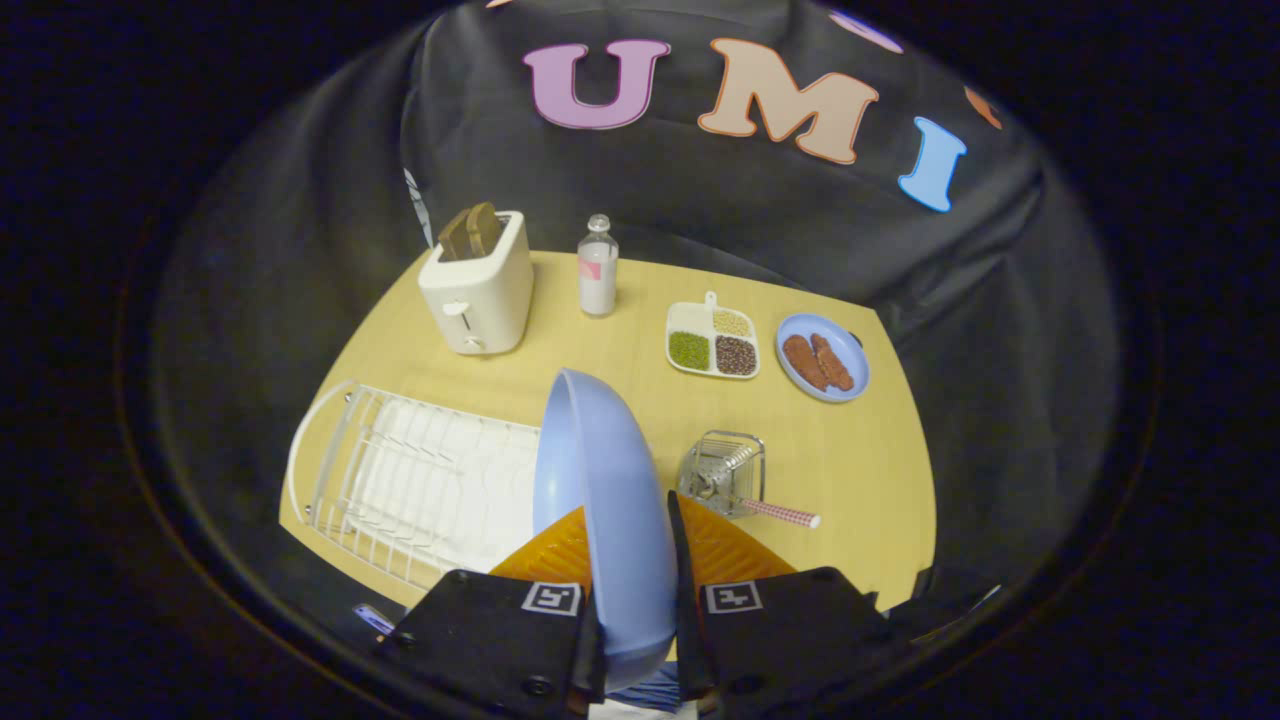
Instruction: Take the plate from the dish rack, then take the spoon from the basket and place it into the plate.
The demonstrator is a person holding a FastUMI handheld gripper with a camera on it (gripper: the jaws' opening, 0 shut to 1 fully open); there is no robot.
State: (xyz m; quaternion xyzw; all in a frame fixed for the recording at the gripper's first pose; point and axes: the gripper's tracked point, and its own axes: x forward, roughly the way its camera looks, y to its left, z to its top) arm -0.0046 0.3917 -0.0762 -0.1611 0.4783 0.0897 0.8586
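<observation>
The gripper (635, 640) is clamped on the rim of the blue plate (600, 500), both fingers pressing its edge, the plate standing on edge between them and held above the table (850, 470), clear of the white dish rack (420, 480) just to its left. The step in hand appears to be setting the plate down; to do it well, I judge the plate should be tipped flat and lowered onto bare table near the wire basket (722, 472), not back over the rack, and released only once it rests steady. The spoon (780, 513) lies in that basket with its dotted handle poking out toward the right (the bowl end cannot be made out through the wire). An orange ribbed surface (720, 550) shows just ahead of the fingers; what it is remains unclear. The plate hides the rack's right end and part of the table beyond.
</observation>
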